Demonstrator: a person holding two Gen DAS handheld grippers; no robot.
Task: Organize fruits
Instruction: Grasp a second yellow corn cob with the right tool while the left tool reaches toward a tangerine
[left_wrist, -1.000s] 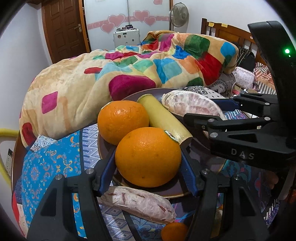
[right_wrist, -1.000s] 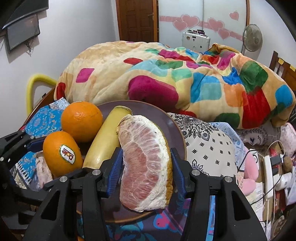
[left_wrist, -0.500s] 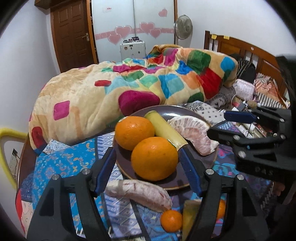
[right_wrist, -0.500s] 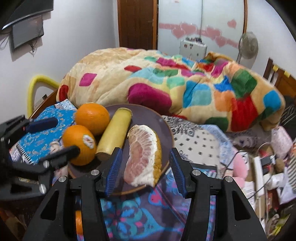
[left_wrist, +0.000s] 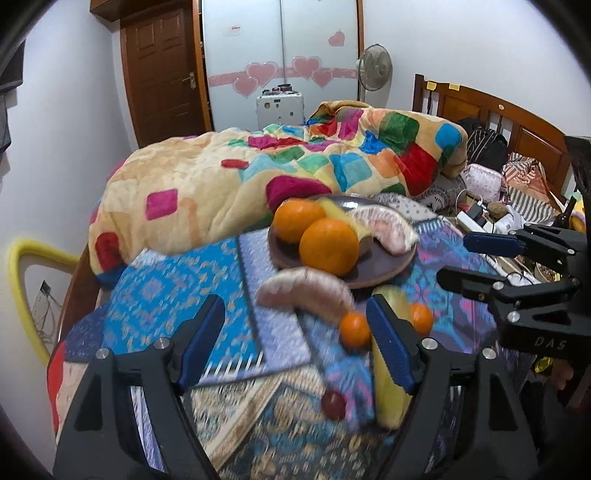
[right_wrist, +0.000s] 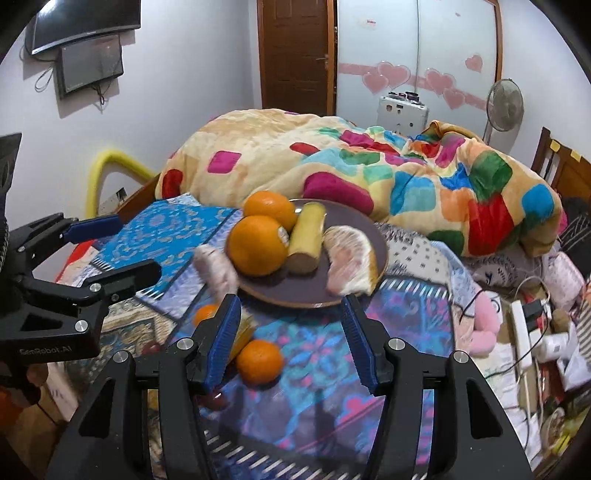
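Note:
A dark round plate (right_wrist: 380, 254) on the patterned cloth holds two oranges (right_wrist: 258, 245), a banana piece (right_wrist: 306, 236) and a peeled pomelo segment (right_wrist: 351, 258); it also shows in the left wrist view (left_wrist: 391, 266). A second pomelo segment (left_wrist: 306, 291) lies on the cloth in front of the plate. Two small tangerines (left_wrist: 354, 329) (right_wrist: 259, 362), a yellow fruit (left_wrist: 391, 391) and a red grape (left_wrist: 333, 404) lie nearer. My left gripper (left_wrist: 295, 343) is open and empty. My right gripper (right_wrist: 291, 339) is open and empty, back from the plate.
A colourful patchwork blanket (right_wrist: 369, 166) is heaped on the bed behind the plate. Cables, a power strip (right_wrist: 524, 332) and clutter lie at the right. A wooden headboard (left_wrist: 498, 118) stands at the far right. A yellow rail (left_wrist: 22, 288) is at the left edge.
Both grippers have pulled back and up from the plate. The left one was around the front orange and the right one around the pomelo segment; both fruits stay on the plate.

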